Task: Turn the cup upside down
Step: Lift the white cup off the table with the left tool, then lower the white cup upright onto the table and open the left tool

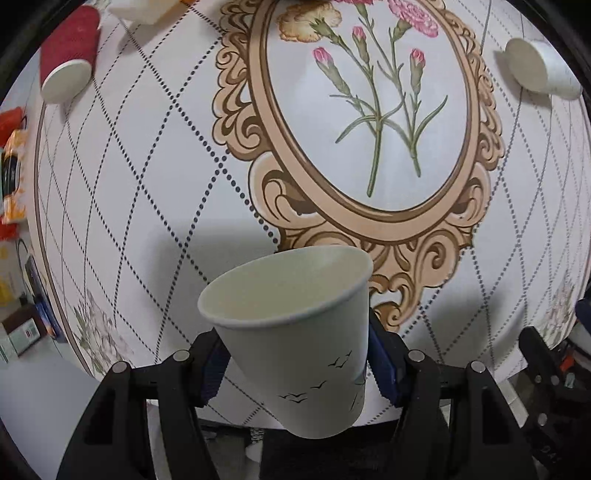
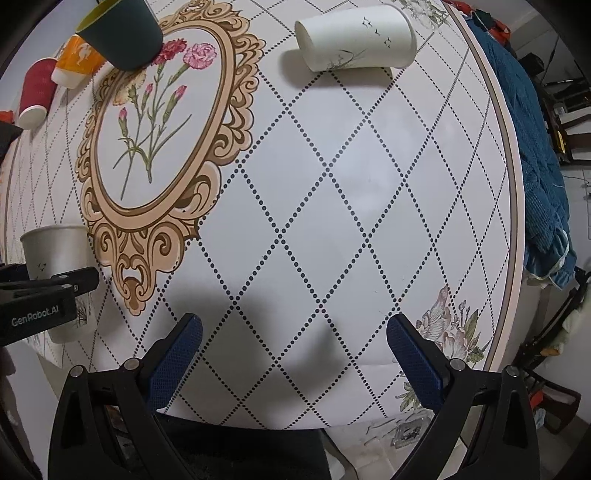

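Observation:
My left gripper [image 1: 295, 354] is shut on a white paper cup with bird prints [image 1: 295, 332]. The cup's mouth faces up and away, tilted, above the near edge of the round table [image 1: 147, 184]. The same cup [image 2: 55, 258] and the left gripper [image 2: 48, 295] show at the left of the right wrist view, with the cup standing nearly upright. My right gripper [image 2: 293, 354] is open and empty above the table's near edge [image 2: 332, 221].
A white cup lies on its side at the far right [image 2: 354, 40], also in the left wrist view [image 1: 539, 68]. A red cup [image 1: 68, 55] lies at the far left. A dark green cup [image 2: 122, 33] and an orange cup [image 2: 75, 59] sit at the back. Blue cloth [image 2: 535, 147] hangs at the right.

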A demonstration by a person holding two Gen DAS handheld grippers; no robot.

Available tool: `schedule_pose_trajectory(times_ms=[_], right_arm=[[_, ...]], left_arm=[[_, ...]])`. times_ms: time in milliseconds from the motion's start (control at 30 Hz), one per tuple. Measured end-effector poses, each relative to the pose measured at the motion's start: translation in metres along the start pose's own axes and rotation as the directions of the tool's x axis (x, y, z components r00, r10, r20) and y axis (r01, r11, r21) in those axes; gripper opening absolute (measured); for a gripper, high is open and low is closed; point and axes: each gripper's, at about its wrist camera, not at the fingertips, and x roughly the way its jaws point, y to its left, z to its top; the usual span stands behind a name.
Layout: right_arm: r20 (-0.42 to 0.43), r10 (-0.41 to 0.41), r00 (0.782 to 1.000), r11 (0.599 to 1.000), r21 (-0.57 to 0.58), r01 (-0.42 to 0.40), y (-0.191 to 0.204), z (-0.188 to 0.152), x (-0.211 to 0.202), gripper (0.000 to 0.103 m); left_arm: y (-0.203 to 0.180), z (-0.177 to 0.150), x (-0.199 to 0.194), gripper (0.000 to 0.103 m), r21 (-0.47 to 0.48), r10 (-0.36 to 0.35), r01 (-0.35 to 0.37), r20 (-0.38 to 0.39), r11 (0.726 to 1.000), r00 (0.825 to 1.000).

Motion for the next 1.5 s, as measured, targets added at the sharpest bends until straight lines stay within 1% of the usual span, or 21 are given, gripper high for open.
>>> schedule_pose_trajectory(times_ms=[100,400,533,600,633,667,733,800,933,1000,1033,1133,1367,1500], right_arm=[[-0.013,-0.004,1.0,1.0,0.012,0.004,-0.001,0.002,0.006,0.102],[-0.037,-0.016,0.999,0.999,0.031,0.018,-0.001,-0.008,0.02,0.102],[-0.043,-0.02,0.999,0.999,0.039,0.021,0.002,-0.011,0.023,0.102],[-0.043,-0.019,0.999,0.999,0.04,0.021,0.001,-0.015,0.025,0.102],[-0.043,-0.019,0.999,0.999,0.04,0.021,0.001,-0.017,0.025,0.102],[-0.042,-0.019,0.999,0.999,0.041,0.021,0.0,-0.02,0.028,0.102],[-0.041,-0.021,0.999,0.999,0.044,0.023,0.001,-0.022,0.029,0.102],[-0.041,-0.022,0.999,0.999,0.048,0.024,0.002,-0.022,0.029,0.102],[-0.04,-0.026,0.999,0.998,0.05,0.028,0.002,-0.028,0.028,0.102],[-0.037,-0.026,0.999,0.998,0.05,0.028,-0.001,-0.026,0.027,0.102],[-0.036,-0.025,0.999,0.998,0.052,0.027,0.0,-0.027,0.026,0.102],[-0.031,-0.025,0.999,0.998,0.054,0.026,0.0,-0.03,0.022,0.102],[-0.013,-0.017,1.0,0.998,0.061,0.018,0.0,-0.033,0.009,0.102],[0.0,-0.007,1.0,0.998,0.061,0.007,0.002,-0.034,0.0,0.102]], left_arm=[[-0.002,0.003,0.006,0.064,0.032,0.029,-0.029,0.0,0.999,1.0],[0.0,0.01,0.023,0.066,0.075,0.048,-0.048,-0.004,0.996,0.999],[0.001,0.009,0.025,0.066,0.063,0.048,-0.048,0.006,0.997,0.999],[0.003,0.011,0.023,0.072,0.035,0.052,-0.053,0.028,0.998,0.998],[0.005,0.011,0.024,0.085,0.027,0.047,-0.048,0.028,0.998,0.998],[0.009,0.012,0.024,0.092,0.023,0.04,-0.04,0.025,0.999,0.999],[0.013,0.012,0.023,0.092,0.018,0.026,-0.027,0.029,0.999,0.999],[0.013,0.011,0.022,0.093,0.02,0.035,-0.036,0.037,0.999,0.999],[0.013,0.009,0.023,0.093,0.02,0.028,-0.028,0.035,0.999,0.999],[0.014,0.007,0.021,0.093,0.013,0.026,-0.026,0.038,1.0,0.999],[0.005,0.004,0.017,0.093,0.011,0.028,-0.029,0.041,1.0,0.999],[0.003,0.001,0.01,0.093,0.001,0.03,-0.03,0.052,1.0,0.998],[0.013,-0.015,-0.018,0.093,-0.039,-0.008,0.012,0.101,0.999,0.995],[0.025,-0.025,-0.043,0.093,-0.07,-0.03,0.04,0.136,0.997,0.99]])
